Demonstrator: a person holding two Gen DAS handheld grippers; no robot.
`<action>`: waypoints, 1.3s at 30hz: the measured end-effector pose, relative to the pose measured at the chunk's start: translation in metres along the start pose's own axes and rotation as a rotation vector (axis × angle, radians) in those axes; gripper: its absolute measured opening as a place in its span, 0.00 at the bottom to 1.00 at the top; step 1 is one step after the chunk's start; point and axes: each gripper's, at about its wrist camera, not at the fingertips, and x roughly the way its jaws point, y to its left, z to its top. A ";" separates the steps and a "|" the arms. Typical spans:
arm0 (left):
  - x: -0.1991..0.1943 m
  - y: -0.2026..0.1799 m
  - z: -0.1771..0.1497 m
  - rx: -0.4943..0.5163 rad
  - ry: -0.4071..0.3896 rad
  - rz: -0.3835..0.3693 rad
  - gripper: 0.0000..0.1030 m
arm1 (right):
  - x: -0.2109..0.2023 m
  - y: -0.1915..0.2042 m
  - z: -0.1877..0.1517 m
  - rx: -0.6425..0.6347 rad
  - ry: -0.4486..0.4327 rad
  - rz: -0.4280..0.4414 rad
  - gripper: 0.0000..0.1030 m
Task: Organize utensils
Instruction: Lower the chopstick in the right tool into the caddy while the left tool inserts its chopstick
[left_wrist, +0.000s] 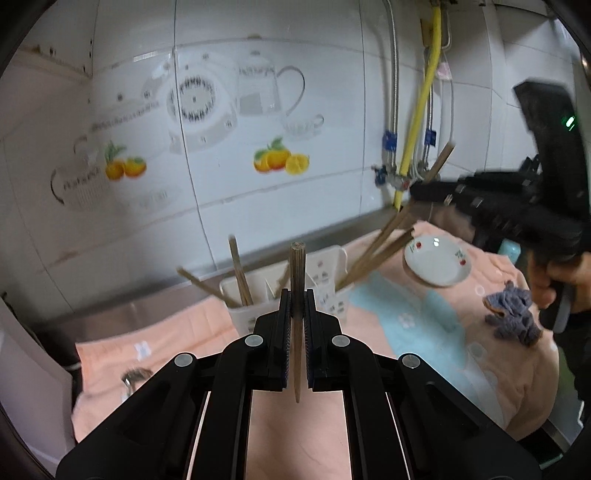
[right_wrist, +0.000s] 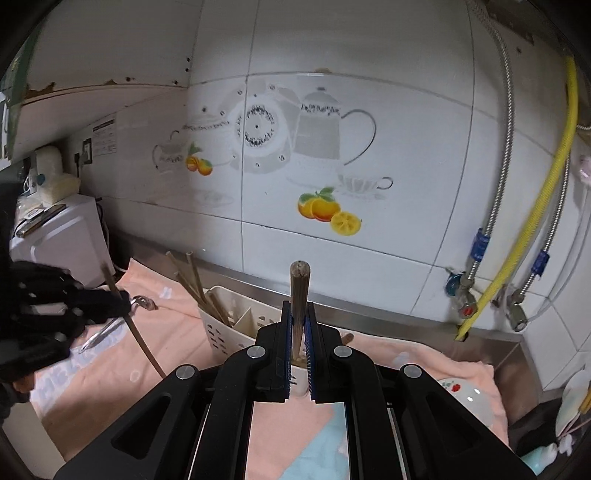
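My left gripper is shut on a wooden chopstick, held upright above the pink towel, in front of the white slotted utensil holder. Several chopsticks stand in the holder. My right gripper is shut on another wooden chopstick, its lower end over the holder. The right gripper also shows in the left wrist view, above and right of the holder. The left gripper shows in the right wrist view, holding its chopstick.
A metal spoon lies on the pink towel left of the holder. A small white dish and a purple cloth toy lie on the right. Tiled wall, hoses and a yellow pipe stand behind.
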 end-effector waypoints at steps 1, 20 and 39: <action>-0.001 0.001 0.004 0.000 -0.007 0.002 0.05 | 0.006 0.000 0.000 0.001 0.007 0.002 0.06; -0.018 0.025 0.083 -0.043 -0.178 0.064 0.05 | 0.070 -0.002 -0.022 0.029 0.121 0.023 0.07; 0.035 0.048 0.093 -0.150 -0.209 0.098 0.05 | 0.061 -0.003 -0.029 0.003 0.093 0.012 0.21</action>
